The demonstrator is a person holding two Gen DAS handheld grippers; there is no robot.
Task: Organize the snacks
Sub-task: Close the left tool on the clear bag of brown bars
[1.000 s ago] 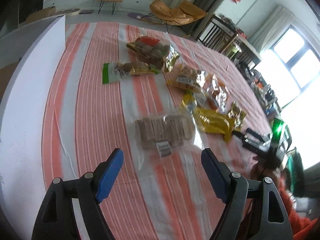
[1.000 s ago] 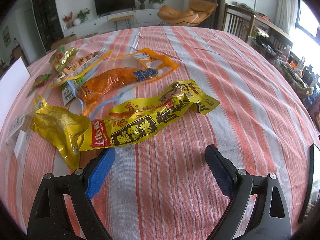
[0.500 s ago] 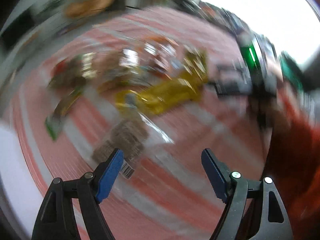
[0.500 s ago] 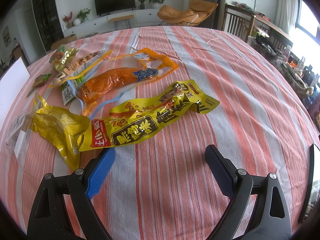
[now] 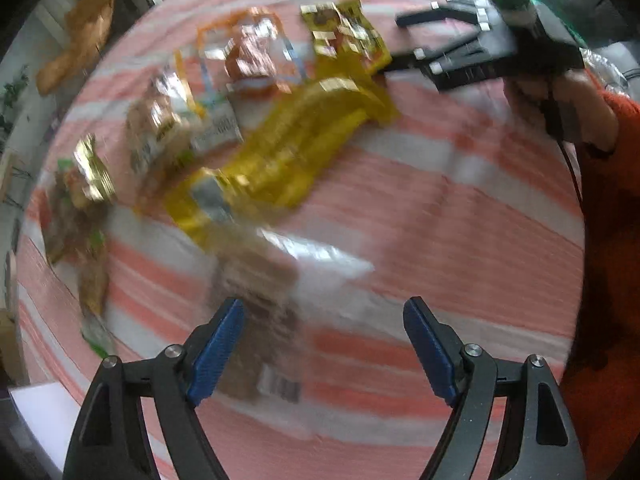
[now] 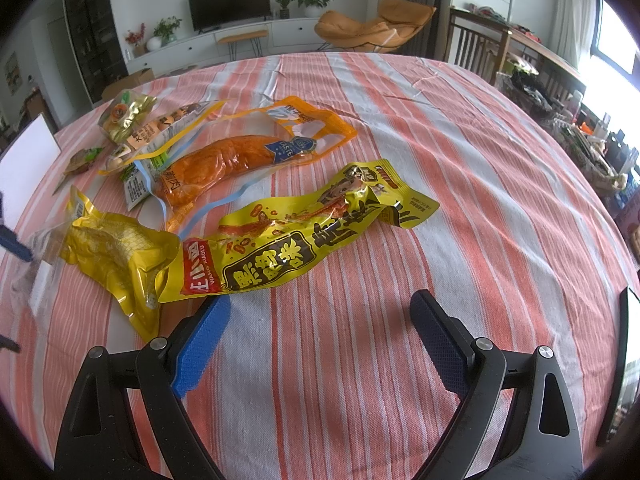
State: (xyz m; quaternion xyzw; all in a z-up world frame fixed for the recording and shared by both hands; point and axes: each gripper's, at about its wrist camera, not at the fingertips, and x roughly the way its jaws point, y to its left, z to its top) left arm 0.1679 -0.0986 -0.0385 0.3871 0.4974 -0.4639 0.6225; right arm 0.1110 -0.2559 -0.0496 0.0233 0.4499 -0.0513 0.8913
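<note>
The left tongs hang released over the worktop, pointing steeply down, nothing between the blue pads; the view is blurred. A clear pack of brown biscuits lies under and just ahead of the left pad, its barcode label between the fingers; whether the pad touches it I cannot tell. Beyond it lies a yellow pouch; past that the other snacks string out in a smear of orange, gold and green. At the upper right a hand in a red sleeve grips the other tool.

The right tongs are also released, empty, held over bare striped cloth; the left pad sits just short of a long yellow pack with black characters. Touching that pack's left end is a crumpled yellow pouch; behind both lies an orange-edged clear pack holding an orange sausage. Further back left are smaller packs in gold and green; a white board stands at the worktop's left edge. Beyond the worktop are a TV, plants and an orange chair.
</note>
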